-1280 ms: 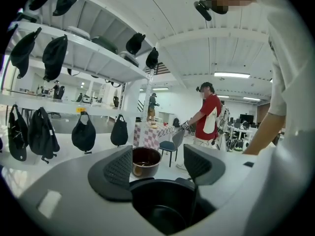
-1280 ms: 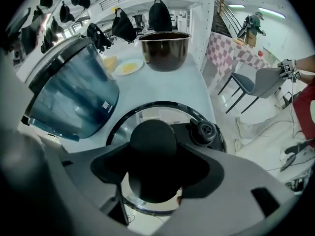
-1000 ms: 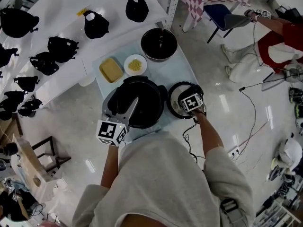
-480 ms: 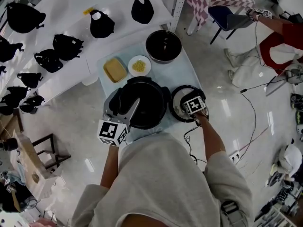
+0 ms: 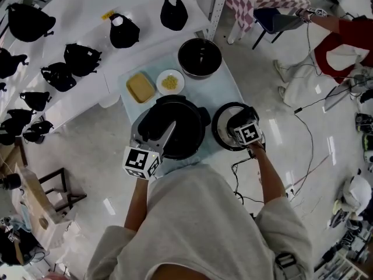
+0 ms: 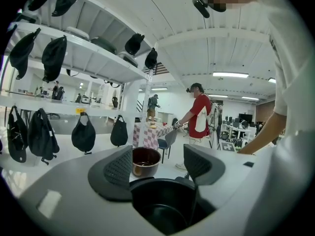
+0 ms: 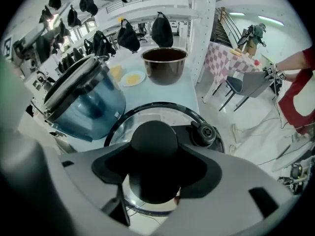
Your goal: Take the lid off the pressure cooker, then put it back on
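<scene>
Lid apparently hangs just beside cooker rim.

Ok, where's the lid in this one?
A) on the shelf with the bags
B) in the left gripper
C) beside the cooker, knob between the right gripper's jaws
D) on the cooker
C: the lid is to the right of the open cooker, and the right gripper, whose jaws have just been closing, clasps its knob.
</scene>
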Demonstrator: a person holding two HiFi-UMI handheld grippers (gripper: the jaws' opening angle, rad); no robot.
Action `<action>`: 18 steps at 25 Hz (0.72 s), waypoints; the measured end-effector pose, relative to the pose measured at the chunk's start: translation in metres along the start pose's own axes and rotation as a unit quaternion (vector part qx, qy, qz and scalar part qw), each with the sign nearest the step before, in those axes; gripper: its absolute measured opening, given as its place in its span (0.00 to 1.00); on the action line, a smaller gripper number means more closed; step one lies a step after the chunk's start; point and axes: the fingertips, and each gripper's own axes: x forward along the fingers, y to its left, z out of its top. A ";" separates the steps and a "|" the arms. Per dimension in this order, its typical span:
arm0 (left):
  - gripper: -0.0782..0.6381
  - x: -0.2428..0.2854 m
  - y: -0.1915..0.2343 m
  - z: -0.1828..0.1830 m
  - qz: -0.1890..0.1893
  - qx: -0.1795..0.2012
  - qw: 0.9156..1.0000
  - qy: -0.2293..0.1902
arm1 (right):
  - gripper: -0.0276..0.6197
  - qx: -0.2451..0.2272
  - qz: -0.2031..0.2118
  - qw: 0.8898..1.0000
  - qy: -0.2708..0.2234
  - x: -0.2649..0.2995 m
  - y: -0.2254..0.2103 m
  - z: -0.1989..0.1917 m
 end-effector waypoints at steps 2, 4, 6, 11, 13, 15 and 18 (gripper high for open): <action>0.54 0.000 -0.001 0.000 -0.002 0.001 1.000 0.000 | 0.46 -0.008 0.001 1.000 -0.014 -0.017 -0.002 0.006; 0.54 0.000 -0.002 0.001 -0.003 0.000 1.000 -0.001 | 0.46 -0.023 -0.001 0.999 -0.034 -0.039 -0.003 0.015; 0.54 -0.001 -0.001 0.002 -0.002 -0.001 1.000 -0.003 | 0.46 -0.040 -0.008 0.998 -0.056 -0.065 -0.002 0.028; 0.54 -0.003 0.000 0.000 0.002 -0.003 1.000 -0.006 | 0.46 -0.066 -0.017 0.990 -0.124 -0.129 0.009 0.060; 0.54 -0.004 0.000 -0.002 0.002 -0.004 1.000 -0.006 | 0.46 -0.072 -0.013 0.985 -0.154 -0.152 0.020 0.074; 0.54 -0.005 0.000 -0.002 0.001 -0.005 1.000 -0.007 | 0.46 -0.081 -0.005 0.980 -0.179 -0.171 0.035 0.088; 0.54 -0.007 0.000 -0.001 0.003 -0.004 1.000 -0.010 | 0.46 -0.108 0.006 0.972 -0.208 -0.189 0.058 0.109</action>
